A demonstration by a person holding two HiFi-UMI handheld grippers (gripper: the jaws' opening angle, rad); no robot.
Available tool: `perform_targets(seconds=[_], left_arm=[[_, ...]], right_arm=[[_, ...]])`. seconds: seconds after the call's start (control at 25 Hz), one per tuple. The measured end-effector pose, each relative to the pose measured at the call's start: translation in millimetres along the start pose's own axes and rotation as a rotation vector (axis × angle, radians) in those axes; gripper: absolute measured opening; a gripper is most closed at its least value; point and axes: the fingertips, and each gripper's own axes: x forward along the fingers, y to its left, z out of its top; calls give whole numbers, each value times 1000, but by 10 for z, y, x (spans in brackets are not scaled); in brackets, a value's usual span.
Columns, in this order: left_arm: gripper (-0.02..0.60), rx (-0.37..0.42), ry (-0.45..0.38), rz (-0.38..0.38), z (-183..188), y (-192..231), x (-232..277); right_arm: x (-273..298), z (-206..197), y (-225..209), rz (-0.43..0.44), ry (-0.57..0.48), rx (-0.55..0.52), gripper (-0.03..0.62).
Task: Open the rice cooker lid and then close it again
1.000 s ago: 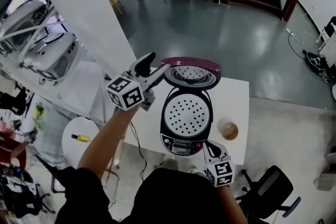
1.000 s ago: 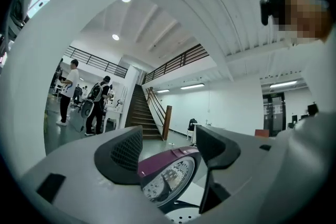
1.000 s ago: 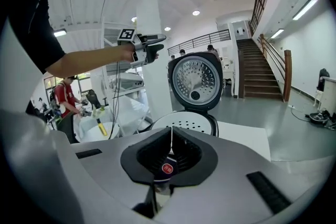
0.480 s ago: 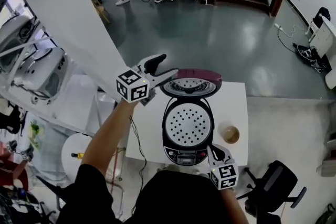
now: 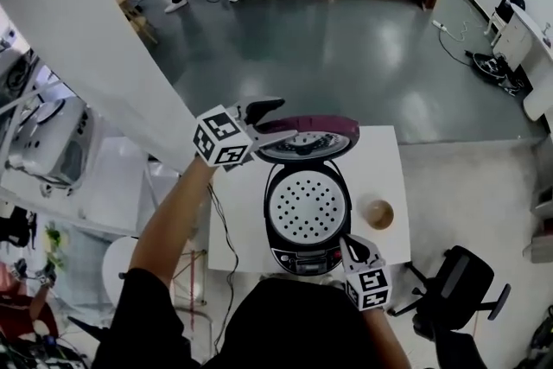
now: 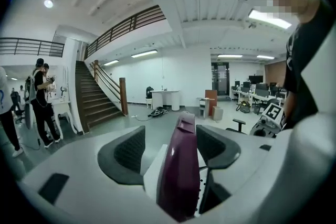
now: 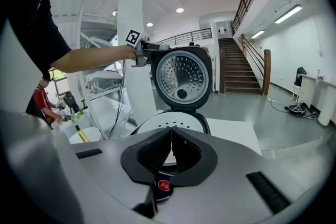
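The cooker (image 5: 307, 212) stands mid-tabletop (image 5: 389, 160), front toward the near edge. Its purple lid (image 5: 324, 130) is up at the far side, and a perforated plate (image 5: 304, 205) shows inside the body. The left gripper (image 5: 287, 117) reaches in from the left edge with its jaws wide. The lid's rim stands between them, with a gap on one side, so it is not clamped. The right gripper (image 5: 350, 244) hangs at the near edge just in front of the cooker. Its jaws are closed together on nothing, and a red button (image 7: 164, 185) lies just beneath them. A small brown cup (image 5: 378, 213) sits beside the cooker, toward the right edge.
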Motion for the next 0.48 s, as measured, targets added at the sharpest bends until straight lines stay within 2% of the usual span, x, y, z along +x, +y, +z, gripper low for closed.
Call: perform_targets(seconds=[0.2,0.32,0.48], left_arm=[[291,-100,-30,-92,22,-4,45],[229,-114,-31,-125,21,-24,63],[194,-118,-2,-168,5,-75,85]], right_arm=[[47,-56,21,-13,13,20,2],[74,-47,18,-25,11,22,2],[104,-33,36,-31,18,26,2]])
